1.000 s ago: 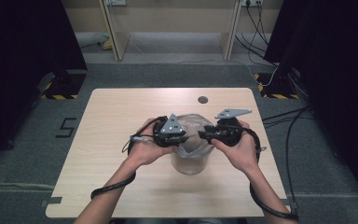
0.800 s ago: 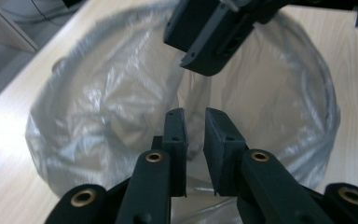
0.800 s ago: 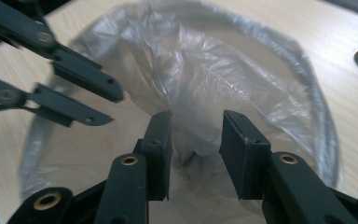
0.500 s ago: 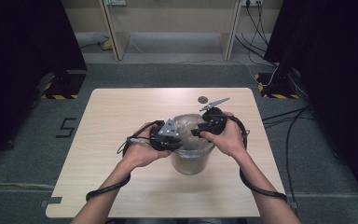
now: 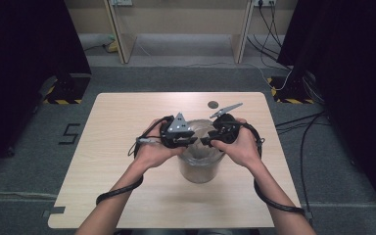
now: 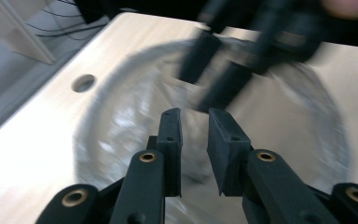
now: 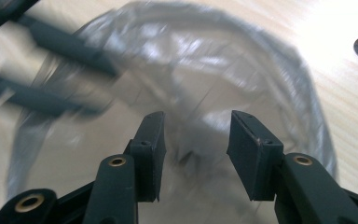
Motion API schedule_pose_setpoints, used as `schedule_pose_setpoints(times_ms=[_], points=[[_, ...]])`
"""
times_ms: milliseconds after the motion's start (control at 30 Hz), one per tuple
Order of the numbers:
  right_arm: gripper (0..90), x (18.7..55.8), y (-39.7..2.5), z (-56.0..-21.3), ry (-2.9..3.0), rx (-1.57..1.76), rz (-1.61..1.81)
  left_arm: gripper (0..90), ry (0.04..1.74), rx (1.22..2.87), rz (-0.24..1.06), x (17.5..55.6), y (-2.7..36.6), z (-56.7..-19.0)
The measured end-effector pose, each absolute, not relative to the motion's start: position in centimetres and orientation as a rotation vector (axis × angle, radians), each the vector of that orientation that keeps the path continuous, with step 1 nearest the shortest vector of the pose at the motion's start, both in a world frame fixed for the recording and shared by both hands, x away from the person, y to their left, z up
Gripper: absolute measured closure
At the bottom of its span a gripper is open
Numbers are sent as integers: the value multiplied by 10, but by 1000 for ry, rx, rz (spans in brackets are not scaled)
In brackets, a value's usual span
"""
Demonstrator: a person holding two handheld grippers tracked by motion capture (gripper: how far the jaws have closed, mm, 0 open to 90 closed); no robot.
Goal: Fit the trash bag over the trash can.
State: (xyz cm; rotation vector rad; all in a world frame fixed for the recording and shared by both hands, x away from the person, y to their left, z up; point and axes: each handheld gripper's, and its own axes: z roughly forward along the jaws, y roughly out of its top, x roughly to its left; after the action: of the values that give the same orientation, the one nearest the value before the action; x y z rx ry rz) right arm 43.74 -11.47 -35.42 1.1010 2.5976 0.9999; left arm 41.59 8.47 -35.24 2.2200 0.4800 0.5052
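**Both grippers meet over the lined bin**

A small grey bin (image 5: pixel 199 166) stands on the wooden table (image 5: pixel 122 122), a little toward the person's side of the middle, with a clear plastic bag (image 5: pixel 203 134) lining it and folded over its rim. Both grippers hang just above its mouth.

The left gripper (image 5: pixel 188 140) is at the bin's left rim, its grey three-cornered plate tilted up. In the left gripper view its jaws stand only a narrow gap apart, with blurred plastic behind them; whether any film lies between them cannot be told. The right gripper (image 5: pixel 206 141) is at the right rim, its tips close to the left gripper's. In the right gripper view its jaws stand clearly apart, a wider gap than the left's, holding nothing, with the crumpled bag (image 7: pixel 200 93) below them. Both gripper views are smeared by motion.

Compared with a second ago, the right gripper has shifted up the table and turned: its plate, which then lay flat to the right of the bin, now slants toward the round hole (image 5: pixel 213 104) in the tabletop. The left gripper has moved little, edging nearer the bin's centre. The bin has stayed where it was.
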Motion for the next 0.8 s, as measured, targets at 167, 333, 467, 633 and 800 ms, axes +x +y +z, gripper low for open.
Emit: schedule_pose_setpoints(times_ms=[167, 333, 467, 633, 800], points=[[567, 427, -116, -358, 2662, 1074, 926, 759, 468, 2285, 495, 432, 71, -362], [569, 421, -119, -360, 2695, 1055, 874, 768, 480, 2328, 568, 441, 69, -371], [568, 419, -120, -361, 2704, 1052, 868, 770, 488, 2327, 628, 444, 71, -372], [565, 418, -120, -364, 2714, 1057, 859, 760, 494, 2312, 650, 448, 73, -374], [557, 418, -120, -365, 2715, 1054, 862, 758, 509, 2288, 651, 451, 75, -378]])
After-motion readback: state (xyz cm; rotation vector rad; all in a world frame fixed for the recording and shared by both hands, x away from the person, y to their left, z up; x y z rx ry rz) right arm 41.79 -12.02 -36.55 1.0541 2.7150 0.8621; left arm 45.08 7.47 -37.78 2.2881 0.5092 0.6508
